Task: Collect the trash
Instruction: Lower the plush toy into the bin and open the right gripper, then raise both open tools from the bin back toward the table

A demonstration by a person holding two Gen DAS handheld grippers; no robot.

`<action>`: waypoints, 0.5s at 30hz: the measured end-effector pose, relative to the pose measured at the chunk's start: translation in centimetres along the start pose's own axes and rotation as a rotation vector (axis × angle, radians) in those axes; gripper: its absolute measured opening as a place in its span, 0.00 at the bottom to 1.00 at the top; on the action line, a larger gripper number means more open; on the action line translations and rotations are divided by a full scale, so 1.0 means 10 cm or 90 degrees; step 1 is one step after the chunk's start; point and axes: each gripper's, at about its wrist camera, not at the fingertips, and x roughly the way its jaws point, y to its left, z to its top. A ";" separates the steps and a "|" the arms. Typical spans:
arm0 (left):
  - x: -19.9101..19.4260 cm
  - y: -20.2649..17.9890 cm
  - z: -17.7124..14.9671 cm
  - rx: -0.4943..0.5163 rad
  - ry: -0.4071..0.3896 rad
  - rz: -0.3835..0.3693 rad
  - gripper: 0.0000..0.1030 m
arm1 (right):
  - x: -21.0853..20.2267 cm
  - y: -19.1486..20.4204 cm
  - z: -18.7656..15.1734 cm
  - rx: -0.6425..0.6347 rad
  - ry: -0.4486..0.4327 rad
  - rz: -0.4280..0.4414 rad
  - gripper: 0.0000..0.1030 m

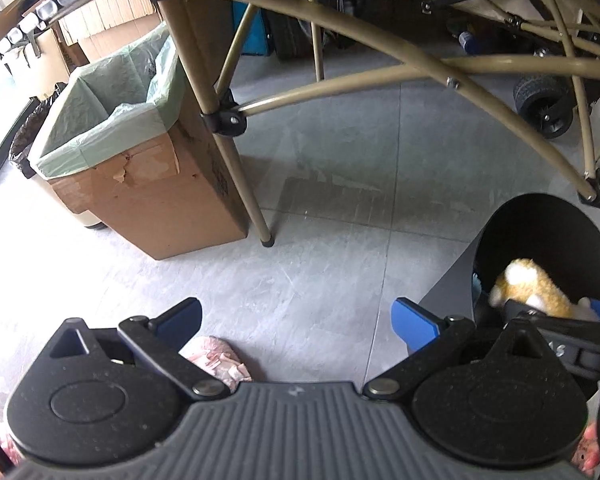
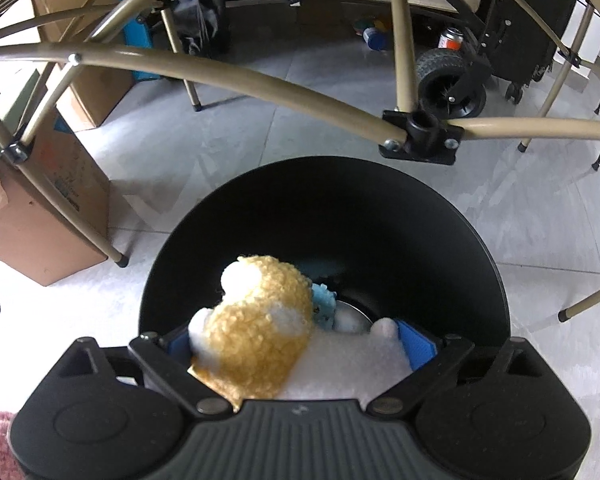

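Right claw [image 2: 300,344]: blue fingers [image 2: 416,346] closed around a plush toy [image 2: 260,332], tan curly fur with white patches, held right at the near rim of a black bin [image 2: 440,240]. The toy hangs over the bin's open mouth. Down inside the bin, just beyond the toy, lies something light blue [image 2: 323,307]; I cannot tell what it is.

Left claw [image 1: 296,320]: fingers spread wide, nothing between them, hovering over the grey tile floor [image 1: 320,200]. A crumpled pink item [image 1: 216,360] lies on the floor close under its left finger.

From the left claw's view, the black bin sits at the right with the toy in its mouth. Far left stands a cardboard box [image 1: 152,196] lined with a pale green bag [image 1: 112,120], beside a leg of the tan metal frame [image 1: 236,168] that arches overhead. A black wheel [image 1: 544,108] shows at far right.
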 end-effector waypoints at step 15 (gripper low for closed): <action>0.13 -0.05 -0.03 0.010 0.026 0.012 1.00 | -0.07 -0.12 -0.01 0.040 -0.004 0.016 1.00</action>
